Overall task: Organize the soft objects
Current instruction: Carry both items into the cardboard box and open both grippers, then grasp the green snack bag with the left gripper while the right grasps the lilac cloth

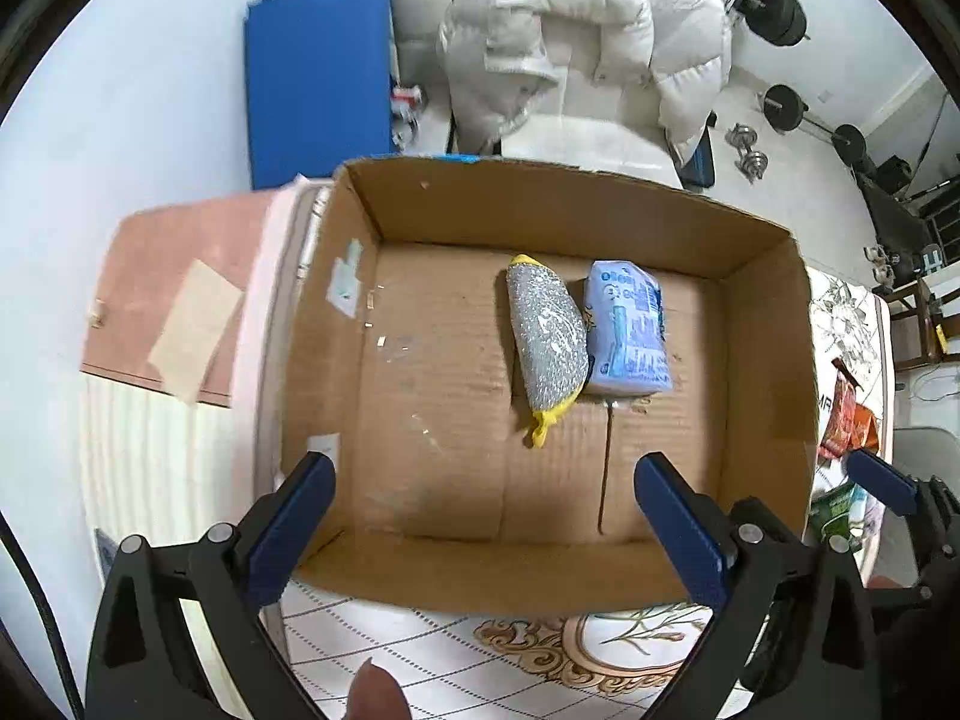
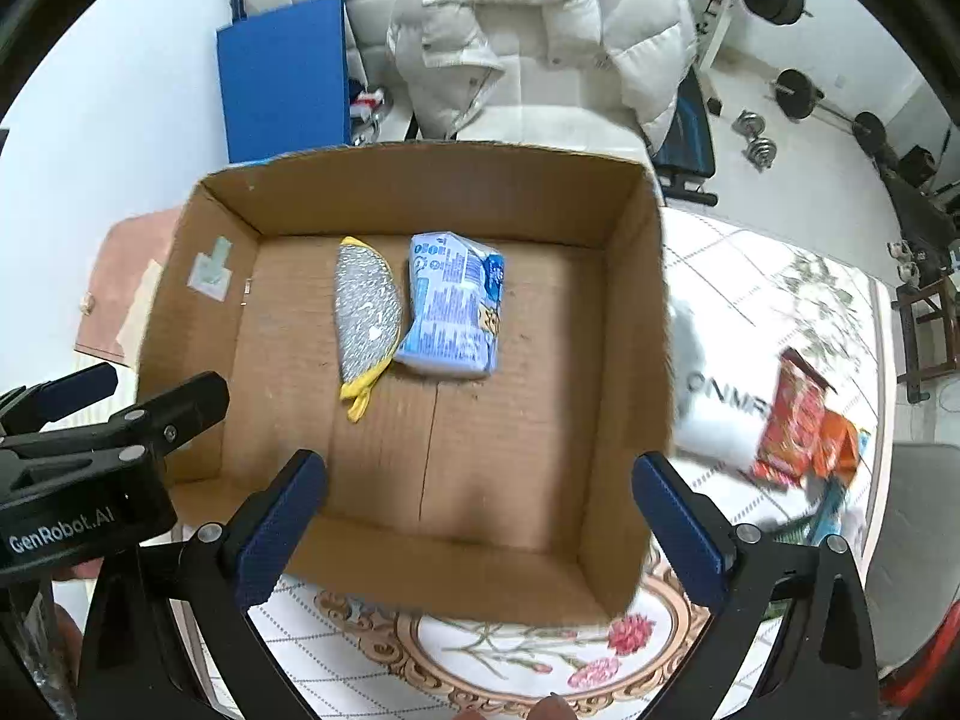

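Note:
An open cardboard box (image 1: pixel 540 576) (image 2: pixel 420 576) stands on a floral tablecloth. Inside lie a silver scrubbing pad with yellow ends (image 1: pixel 546 339) (image 2: pixel 366 318) and a light blue soft packet (image 1: pixel 627 330) (image 2: pixel 453 306), side by side near the far wall. My left gripper (image 1: pixel 486 516) is open and empty above the box's near edge. My right gripper (image 2: pixel 480 516) is open and empty, also above the near edge. The left gripper's body shows at the left of the right wrist view (image 2: pixel 90 456).
Red and orange snack packets (image 2: pixel 804 432) (image 1: pixel 843 420) and a white item (image 2: pixel 714 414) lie on the table to the right of the box. A pink board (image 1: pixel 168 300) is to the left. A white padded jacket (image 1: pixel 576 42) on a chair stands behind.

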Demonstrator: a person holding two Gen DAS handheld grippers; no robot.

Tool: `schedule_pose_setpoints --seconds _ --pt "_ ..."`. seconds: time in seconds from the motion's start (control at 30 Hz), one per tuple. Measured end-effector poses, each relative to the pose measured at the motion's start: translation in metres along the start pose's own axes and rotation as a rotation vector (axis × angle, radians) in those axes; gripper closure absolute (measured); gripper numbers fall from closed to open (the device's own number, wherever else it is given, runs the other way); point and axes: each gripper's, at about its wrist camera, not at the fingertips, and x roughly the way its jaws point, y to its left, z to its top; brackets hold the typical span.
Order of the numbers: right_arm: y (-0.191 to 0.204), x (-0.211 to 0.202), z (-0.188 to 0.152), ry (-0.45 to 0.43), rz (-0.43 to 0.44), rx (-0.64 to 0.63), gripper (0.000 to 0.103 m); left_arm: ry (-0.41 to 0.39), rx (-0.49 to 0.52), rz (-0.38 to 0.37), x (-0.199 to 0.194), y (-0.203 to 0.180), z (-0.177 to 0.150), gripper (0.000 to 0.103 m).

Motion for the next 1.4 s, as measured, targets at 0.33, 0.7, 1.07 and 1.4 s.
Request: schedule_pose_setpoints --seconds 0.33,0.7,1.07,1.4 --pt "-0.005 -0.065 -0.052 -0.073 0.053 0.032 0.000 -0.073 -0.017 -0.029 -0.035 -0.012 -0.024 0.001" --pt "-0.164 -0.127 -0.112 -0.088 0.028 0.198 0.000 0.002 0.004 -0.291 -0.043 -0.146 -0.054 0.001" --pt "-0.396 -0.061 -0.166 0.072 -0.094 0.475 0.000 0.508 0.000 -0.464 0.155 -0.336 -0.086 0.012" --pt "-0.445 0.020 -0.172 0.198 0.067 0.518 0.015 0.562 0.036 -0.335 0.204 -0.375 -0.094 0.050"
